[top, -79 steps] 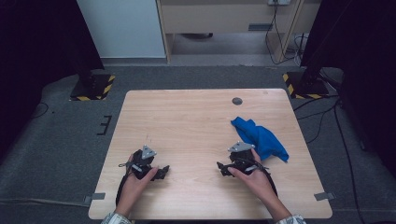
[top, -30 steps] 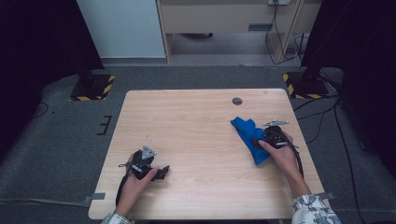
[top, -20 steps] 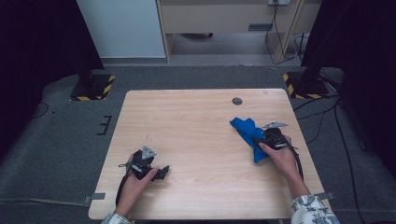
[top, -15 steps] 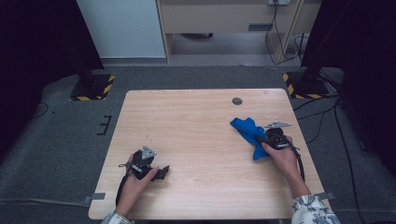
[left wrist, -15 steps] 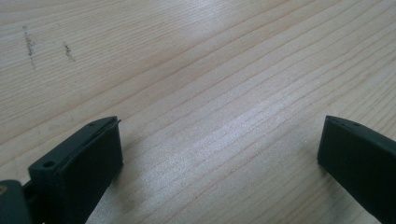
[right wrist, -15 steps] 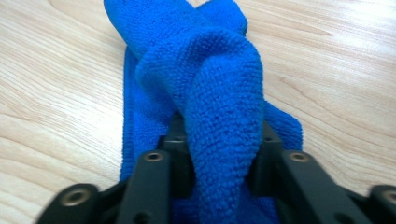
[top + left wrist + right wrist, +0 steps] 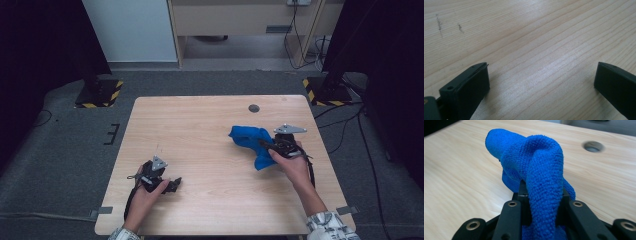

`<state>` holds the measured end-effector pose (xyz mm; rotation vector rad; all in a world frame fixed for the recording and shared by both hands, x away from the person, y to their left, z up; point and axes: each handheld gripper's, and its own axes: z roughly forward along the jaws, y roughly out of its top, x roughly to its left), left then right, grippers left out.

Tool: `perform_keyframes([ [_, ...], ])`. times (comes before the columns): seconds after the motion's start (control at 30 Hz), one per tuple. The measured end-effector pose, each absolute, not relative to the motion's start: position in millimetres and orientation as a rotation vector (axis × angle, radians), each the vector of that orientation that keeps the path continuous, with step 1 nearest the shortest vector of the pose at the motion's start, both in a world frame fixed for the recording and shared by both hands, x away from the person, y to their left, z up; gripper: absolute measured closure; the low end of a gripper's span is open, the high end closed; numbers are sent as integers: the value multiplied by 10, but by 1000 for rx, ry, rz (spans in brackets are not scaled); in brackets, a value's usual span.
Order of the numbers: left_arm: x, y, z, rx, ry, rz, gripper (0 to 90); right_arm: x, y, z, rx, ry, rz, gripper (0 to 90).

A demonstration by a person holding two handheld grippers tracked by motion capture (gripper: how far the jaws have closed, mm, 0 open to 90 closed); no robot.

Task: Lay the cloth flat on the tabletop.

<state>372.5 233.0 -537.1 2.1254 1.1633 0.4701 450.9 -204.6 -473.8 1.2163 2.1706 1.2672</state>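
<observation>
Right gripper (image 7: 267, 146) just closed further, pinching a fold of blue terry cloth (image 7: 248, 140) lifted over the table's (image 7: 200, 125) right half, inside the right edge. Left gripper (image 7: 167, 186) spread wide on bare pale woodgrain near the front edge. Broad open boards between them; round hole (image 7: 254, 108) toward the far edge. Nubby, bunched, looped fabric (image 7: 534, 167).

The cloth (image 7: 534, 170) is bright blue, with a fine looped terry texture and no print. The counter (image 7: 200, 130) is pale beige wood with thin, darker grain lines, and it has a few small dark marks (image 7: 439, 22). Both grippers, the left gripper (image 7: 172, 186) and the right gripper (image 7: 267, 145), are black, each with a grey plate on top. The floor (image 7: 60, 150) is dark grey. Yellow and black stripes mark the stand bases (image 7: 100, 95).
</observation>
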Motion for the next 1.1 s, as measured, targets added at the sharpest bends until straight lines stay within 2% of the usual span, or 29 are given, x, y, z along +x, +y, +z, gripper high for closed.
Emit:
perform_keyframes([
  [0.5,3723,2329,-5371,2126,1164,471,0,4350,-1145,-4602,969,2357,1342,725],
  [0.9,3716,2327,-5371,2128,1159,470,0,4340,-844,-4719,875,2466,1324,713],
  [1.0,3716,2327,-5371,2128,1159,470,0,4327,-812,-4818,875,2486,1289,665],
  [1.03,3716,2327,-5371,2127,1159,470,0,4331,-802,-4868,883,2495,1273,618],
  [1.07,3716,2326,-5371,2127,1160,471,0,4334,-794,-4907,896,2501,1258,568],
  [1.1,3715,2326,-5371,2127,1160,472,0,4341,-790,-4961,911,2516,1247,428],
])
